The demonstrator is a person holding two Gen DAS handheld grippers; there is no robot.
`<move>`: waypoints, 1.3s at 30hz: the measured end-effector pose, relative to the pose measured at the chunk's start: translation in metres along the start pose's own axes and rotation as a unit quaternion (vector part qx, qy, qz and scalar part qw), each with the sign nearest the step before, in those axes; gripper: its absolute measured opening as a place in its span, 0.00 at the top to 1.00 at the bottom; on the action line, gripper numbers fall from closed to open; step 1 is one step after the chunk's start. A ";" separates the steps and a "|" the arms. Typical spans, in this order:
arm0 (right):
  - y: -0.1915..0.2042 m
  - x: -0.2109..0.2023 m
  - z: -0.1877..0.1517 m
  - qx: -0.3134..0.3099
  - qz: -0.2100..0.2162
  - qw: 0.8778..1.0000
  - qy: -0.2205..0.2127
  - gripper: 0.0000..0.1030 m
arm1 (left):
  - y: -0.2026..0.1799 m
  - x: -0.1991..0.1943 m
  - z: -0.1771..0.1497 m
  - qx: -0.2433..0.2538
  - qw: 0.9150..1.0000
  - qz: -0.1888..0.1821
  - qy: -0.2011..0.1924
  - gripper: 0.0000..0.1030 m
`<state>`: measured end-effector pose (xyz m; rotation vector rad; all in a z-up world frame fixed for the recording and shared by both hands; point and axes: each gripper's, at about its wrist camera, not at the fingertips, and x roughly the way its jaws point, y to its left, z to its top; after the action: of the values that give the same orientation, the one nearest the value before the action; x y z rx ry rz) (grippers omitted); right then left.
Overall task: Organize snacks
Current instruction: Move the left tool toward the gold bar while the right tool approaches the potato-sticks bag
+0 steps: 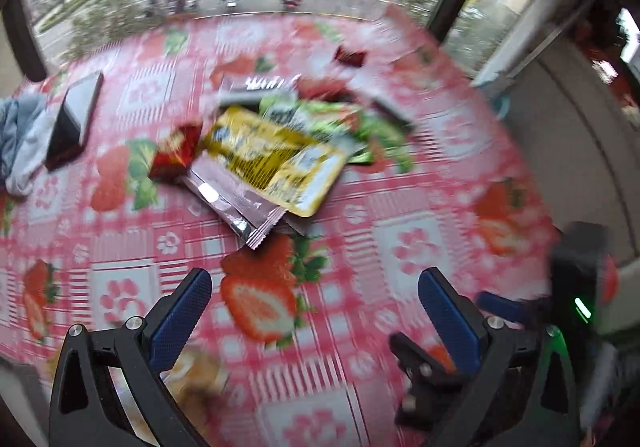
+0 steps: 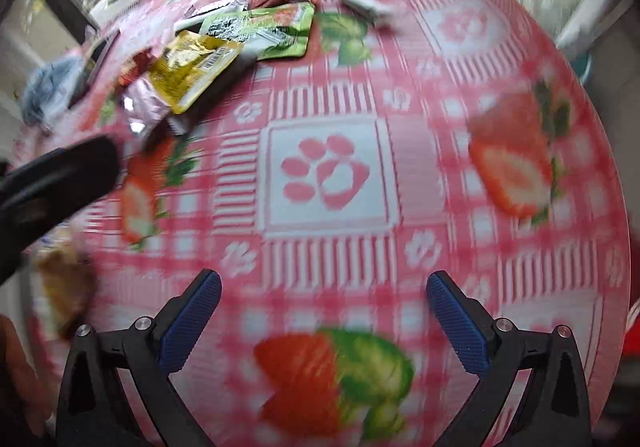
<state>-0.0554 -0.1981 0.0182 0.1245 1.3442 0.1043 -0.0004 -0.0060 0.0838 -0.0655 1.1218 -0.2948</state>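
Note:
A heap of snack packets lies on the pink strawberry tablecloth (image 1: 400, 243). On top is a yellow packet (image 1: 276, 163), over a pink packet (image 1: 232, 203), with a green packet (image 1: 320, 119) behind and a small red packet (image 1: 176, 151) to the left. A dark red sweet (image 1: 350, 57) lies apart, farther back. My left gripper (image 1: 316, 307) is open and empty, short of the heap. My right gripper (image 2: 324, 311) is open and empty over bare cloth (image 2: 328, 175); the yellow packet (image 2: 188, 67) and green packet (image 2: 272, 31) lie far left of it.
A phone (image 1: 74, 119) and a blue cloth (image 1: 20, 143) lie at the table's left. A tan packet (image 1: 196, 375) lies under the left finger. The right gripper's body (image 1: 576, 287) shows at right. The left gripper's finger (image 2: 60, 175) shows at left. A window stands behind the table.

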 end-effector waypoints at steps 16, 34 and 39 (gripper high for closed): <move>0.048 -0.032 -0.129 0.159 0.039 0.969 0.183 0.00 | 0.112 -0.088 -0.152 0.006 0.978 0.112 0.175 0.00; 0.190 -0.013 0.010 0.079 0.062 0.987 0.124 0.00 | 0.161 -0.075 -0.086 0.068 0.969 0.184 0.148 0.00; 0.207 0.017 0.033 0.064 0.049 0.985 0.151 0.00 | 0.165 -0.056 -0.076 0.097 0.963 0.199 0.154 0.00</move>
<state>-0.0200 0.0082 0.0400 0.2933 1.6488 0.1225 -0.0581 0.1741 0.0667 0.3888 1.3774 -0.0521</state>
